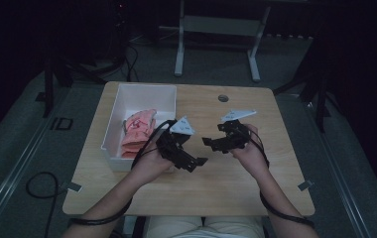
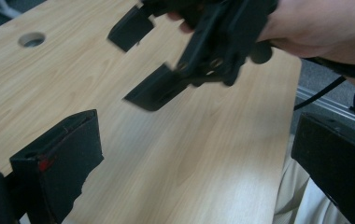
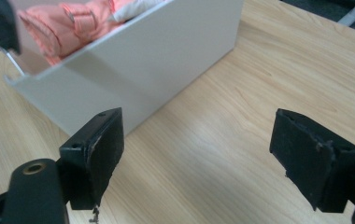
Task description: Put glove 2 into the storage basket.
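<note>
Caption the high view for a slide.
Both open grippers, left gripper and right gripper, hover beside a white bin of pink cloth.

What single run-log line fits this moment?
left hand-held gripper: open, empty | right hand-held gripper: open, empty | pink cloth: in white box | table: bare in front

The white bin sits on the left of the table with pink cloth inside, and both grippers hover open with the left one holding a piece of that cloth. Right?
Not quite. The left gripper holds nothing: the left gripper view shows bare table between its fingers. The rest stands: the white bin sits on the left with the pink cloth inside, and the right gripper is open too.
</note>
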Tool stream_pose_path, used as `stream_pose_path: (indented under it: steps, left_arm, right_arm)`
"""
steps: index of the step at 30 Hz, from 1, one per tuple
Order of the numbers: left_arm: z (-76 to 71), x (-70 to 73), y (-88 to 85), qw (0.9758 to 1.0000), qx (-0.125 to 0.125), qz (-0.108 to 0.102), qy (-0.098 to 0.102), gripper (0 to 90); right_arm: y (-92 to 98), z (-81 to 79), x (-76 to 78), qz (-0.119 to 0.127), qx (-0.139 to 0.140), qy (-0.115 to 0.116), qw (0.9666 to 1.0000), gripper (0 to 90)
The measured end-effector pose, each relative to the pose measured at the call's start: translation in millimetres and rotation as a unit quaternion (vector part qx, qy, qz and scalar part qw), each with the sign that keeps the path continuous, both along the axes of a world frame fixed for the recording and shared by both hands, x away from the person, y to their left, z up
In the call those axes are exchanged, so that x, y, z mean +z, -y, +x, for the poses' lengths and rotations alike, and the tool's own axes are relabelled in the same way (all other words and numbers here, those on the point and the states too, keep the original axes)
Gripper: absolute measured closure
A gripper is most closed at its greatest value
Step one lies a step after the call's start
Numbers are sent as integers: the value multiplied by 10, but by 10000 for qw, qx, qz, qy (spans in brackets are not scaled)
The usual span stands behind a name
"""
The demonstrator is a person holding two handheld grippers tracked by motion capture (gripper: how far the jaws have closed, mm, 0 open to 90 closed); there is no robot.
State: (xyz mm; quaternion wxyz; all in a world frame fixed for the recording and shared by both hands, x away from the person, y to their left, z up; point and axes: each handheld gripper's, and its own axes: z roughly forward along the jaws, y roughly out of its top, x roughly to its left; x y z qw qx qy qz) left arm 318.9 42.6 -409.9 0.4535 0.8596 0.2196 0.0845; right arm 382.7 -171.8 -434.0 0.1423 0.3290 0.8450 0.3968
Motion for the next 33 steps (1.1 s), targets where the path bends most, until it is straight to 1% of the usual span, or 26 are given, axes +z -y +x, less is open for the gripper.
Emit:
stream_pose_path:
  steps: [1,2,3,4,6,7,8,9,10,11,12,13,14,15,16,18,20,21,22,23,24,25,26,27,33]
  left_arm:
    - [0,0,0,10000,0,0,0,15]
    - [-59,-27,80,9999,-98,97,83,15]
    - [-59,-27,80,9999,-98,97,83,15]
    - [-94,-42,123,9997,-152,111,128,15]
    - [-148,-71,202,9995,-289,87,92,15]
    - [-148,-71,202,9995,-289,87,92,15]
    - [-166,-86,232,9993,-343,81,87,15]
    - [-179,-101,255,9992,-385,78,72,15]
    - [-199,-134,289,9988,-481,66,31,15]
    - [-199,-134,289,9988,-481,66,31,15]
    - [-215,-186,331,9984,-551,101,5,15]
    - [-215,-186,331,9984,-551,101,5,15]
    - [-222,-225,355,9983,-582,102,-6,15]
    - [-223,-248,367,9981,-604,103,-31,15]
    - [-226,-289,386,9978,-646,77,-84,15]
    - [-232,-365,415,9972,-736,52,-133,15]
    - [-234,-427,439,9968,-780,77,-184,15]
    - [-237,-456,447,9965,-807,53,-202,15]
    - [-245,-533,468,9959,-866,50,-240,15]
    - [-245,-533,468,9959,-866,50,-240,15]
    - [-248,-592,483,9956,-896,83,-261,15]
    - [-248,-592,483,9956,-896,83,-261,15]
    - [-251,-669,500,9952,-927,125,-272,15]
    - [-252,-707,507,9950,-949,128,-278,15]
    - [-248,-954,531,9945,-961,149,-401,15]
  right_arm:
    - [0,0,0,0,0,0,10000,175]
    - [40,-20,-46,-57,6,-15,10000,173]
    - [40,-20,-46,-57,6,-15,10000,173]
    - [56,-27,-63,-70,5,-11,10000,171]
    - [129,-57,-128,-85,-5,-15,10000,170]
    - [129,-57,-128,-85,-5,-15,10000,170]
    - [146,-65,-144,-89,-12,-6,10000,169]
    - [173,-76,-175,-101,-19,0,9999,170]
    - [216,-93,-230,-109,-18,0,9999,164]
    - [216,-93,-230,-109,-18,0,9999,164]
    - [260,-106,-288,-147,-23,-15,9999,160]
    - [260,-106,-288,-147,-23,-15,9999,160]
    - [303,-123,-340,-169,-50,-31,9998,154]
    - [303,-123,-340,-169,-50,-31,9998,154]
    - [345,-138,-390,-166,-56,-58,9998,153]
    - [360,-143,-410,-157,-57,-68,9998,153]
    - [416,-171,-502,-198,-92,-68,9997,151]
    - [416,-171,-502,-198,-92,-68,9997,151]
    - [451,-190,-569,-246,-105,-50,9996,151]
    - [451,-190,-569,-246,-105,-50,9996,151]
    - [467,-193,-596,-273,-107,-51,9996,151]
    - [467,-193,-596,-273,-107,-51,9996,151]
    - [495,-203,-647,-278,-112,-61,9995,150]
    - [530,-217,-711,-330,-137,-53,9993,149]
    - [623,-254,-869,-449,-244,1,9987,147]
